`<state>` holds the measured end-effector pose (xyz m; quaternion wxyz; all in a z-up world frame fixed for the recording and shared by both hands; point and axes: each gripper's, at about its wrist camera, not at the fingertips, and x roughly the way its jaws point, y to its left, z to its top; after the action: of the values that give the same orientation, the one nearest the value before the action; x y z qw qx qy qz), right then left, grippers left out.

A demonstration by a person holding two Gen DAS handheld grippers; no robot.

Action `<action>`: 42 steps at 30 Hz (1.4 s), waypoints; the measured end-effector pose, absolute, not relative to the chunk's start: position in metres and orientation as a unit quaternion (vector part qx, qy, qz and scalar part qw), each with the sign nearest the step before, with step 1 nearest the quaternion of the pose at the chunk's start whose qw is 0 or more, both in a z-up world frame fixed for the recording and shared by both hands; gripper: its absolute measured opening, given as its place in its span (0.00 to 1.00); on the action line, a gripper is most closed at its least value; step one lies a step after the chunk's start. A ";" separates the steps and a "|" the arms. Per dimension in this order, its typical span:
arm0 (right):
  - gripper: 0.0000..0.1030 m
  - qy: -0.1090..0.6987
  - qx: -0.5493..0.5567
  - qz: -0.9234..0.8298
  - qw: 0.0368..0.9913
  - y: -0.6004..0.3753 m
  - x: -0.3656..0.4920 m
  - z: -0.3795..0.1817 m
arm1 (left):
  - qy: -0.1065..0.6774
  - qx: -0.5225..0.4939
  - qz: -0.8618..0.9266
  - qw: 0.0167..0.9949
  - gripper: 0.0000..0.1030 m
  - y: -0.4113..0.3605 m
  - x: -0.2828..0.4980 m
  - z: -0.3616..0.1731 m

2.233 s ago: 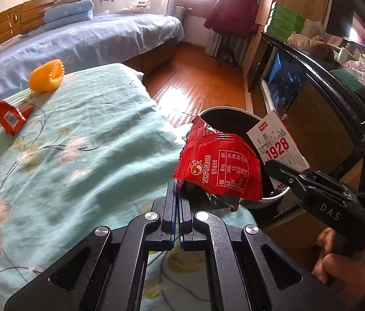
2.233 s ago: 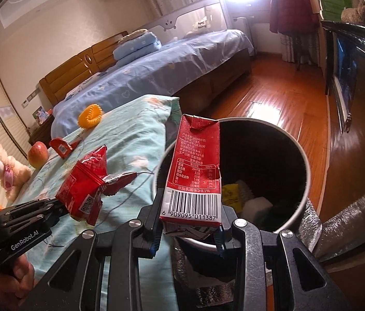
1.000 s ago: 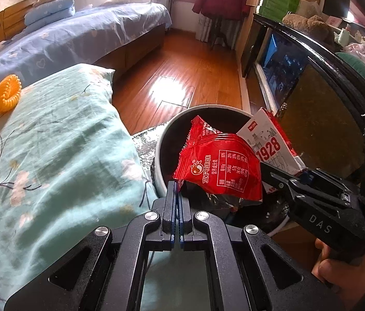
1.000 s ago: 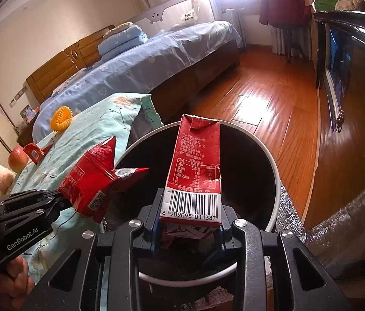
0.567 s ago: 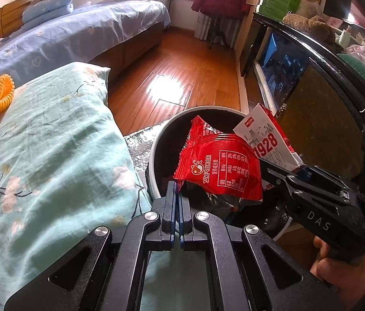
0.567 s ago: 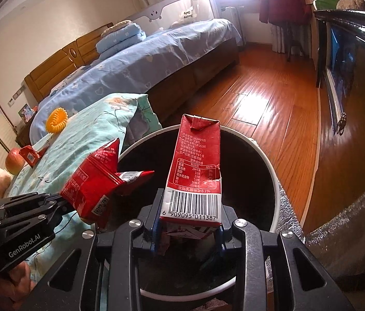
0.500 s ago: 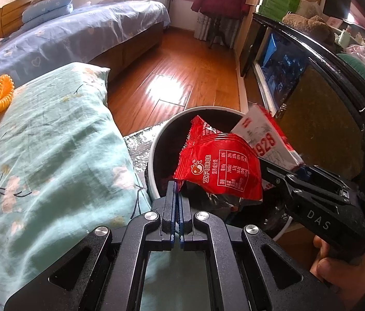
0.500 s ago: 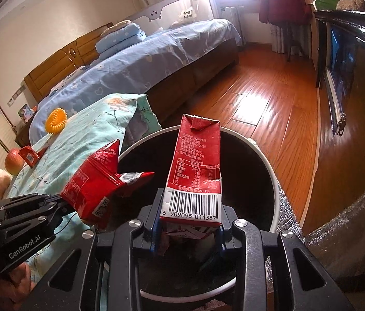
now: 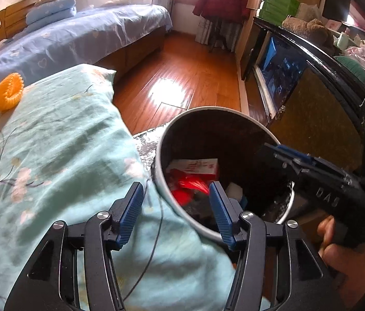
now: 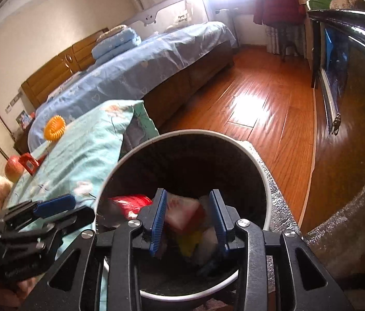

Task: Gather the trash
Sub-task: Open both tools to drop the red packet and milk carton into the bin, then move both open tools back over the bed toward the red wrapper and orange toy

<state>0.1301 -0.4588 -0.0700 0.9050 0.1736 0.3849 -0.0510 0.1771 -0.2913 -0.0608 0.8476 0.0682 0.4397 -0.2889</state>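
A round white-rimmed trash bin point(image 9: 223, 111) point(image 10: 257, 168) stands on the floor beside the bed. My left gripper point(image 9: 176, 193) is open and empty over the bin's near rim. My right gripper point(image 10: 188, 202) is open and empty above the bin's mouth. The red snack wrapper point(image 9: 187, 186) point(image 10: 130, 202) and the red-and-white carton point(image 9: 198, 167) point(image 10: 182, 212) lie blurred inside the bin with other trash. The right gripper also shows in the left wrist view point(image 9: 312, 171), the left one in the right wrist view point(image 10: 52, 207).
A floral teal quilt point(image 9: 52, 142) covers the bed at left, with an orange coil hair tie point(image 9: 7, 94) point(image 10: 55, 128) and a red clip point(image 10: 28, 163) on it. An apple point(image 10: 12, 171) lies further left. A dark cabinet point(image 9: 312, 90) stands right of the bin.
Both grippers have opened. The red wrapper and the carton have left the jaws and dropped into the bin.
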 end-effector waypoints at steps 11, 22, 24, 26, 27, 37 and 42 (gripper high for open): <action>0.76 0.367 0.178 -0.012 0.913 -0.427 0.130 -0.054 | 0.433 0.016 -0.239 0.869 0.56 -0.216 0.166 -0.056; 0.79 0.386 0.160 0.055 0.907 -0.361 0.151 -0.056 | 0.435 -0.053 -0.156 0.885 0.58 -0.122 0.168 -0.061; 0.79 0.388 0.156 0.065 0.906 -0.348 0.155 -0.057 | 0.435 -0.059 -0.148 0.886 0.58 -0.110 0.168 -0.062; 0.79 0.391 0.152 0.073 0.905 -0.338 0.158 -0.056 | 0.435 -0.063 -0.139 0.887 0.59 -0.099 0.168 -0.063; 0.79 0.392 0.150 0.077 0.905 -0.333 0.159 -0.056 | 0.435 -0.066 -0.136 0.888 0.60 -0.095 0.168 -0.063; 0.84 0.400 0.120 0.109 0.902 -0.287 0.178 -0.055 | 0.438 -0.084 -0.109 0.889 0.60 -0.060 0.173 -0.068; 0.84 0.408 0.116 0.115 0.898 -0.277 0.195 -0.057 | 0.436 -0.089 -0.098 0.890 0.60 -0.050 0.183 -0.067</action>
<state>0.1949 -0.2774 -0.0572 0.8984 0.1156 0.4076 0.1152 0.1827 -0.0502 -0.0669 0.8900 -0.0890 0.4364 -0.0976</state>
